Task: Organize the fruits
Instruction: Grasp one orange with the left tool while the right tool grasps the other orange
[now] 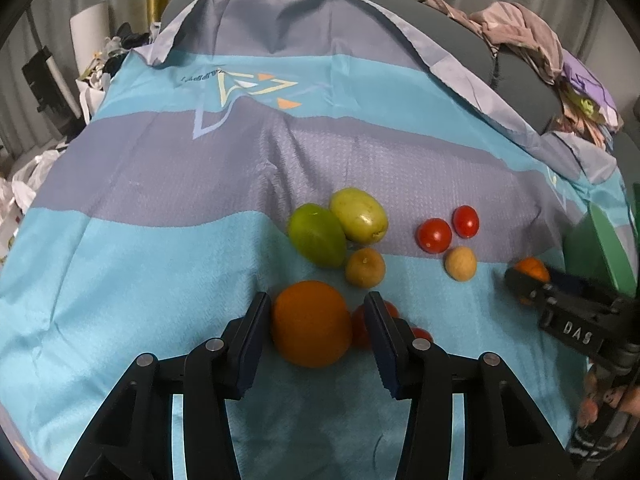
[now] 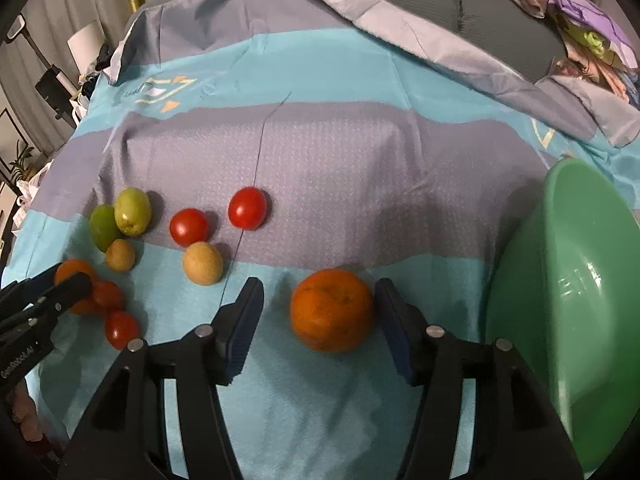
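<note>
Fruits lie on a blue and grey striped cloth (image 1: pixel 160 184). My left gripper (image 1: pixel 316 312) is open, its fingers on either side of a large orange (image 1: pixel 310 322). My right gripper (image 2: pixel 320 304) is open around a second orange (image 2: pixel 332 310), which touches its right finger. Two green fruits (image 1: pixel 336 226), two tan round fruits (image 1: pixel 365 268) and two red tomatoes (image 1: pixel 434 235) lie beyond the left gripper. Two more tomatoes (image 2: pixel 108 296) lie by the left gripper's right finger. A green bowl (image 2: pixel 568 280) stands tilted at the right.
A grey sofa back (image 2: pixel 440 8) rises behind the cloth, with a heap of clothes (image 1: pixel 532 36) on its right end. Bags and clutter (image 1: pixel 24 184) lie off the cloth's left edge.
</note>
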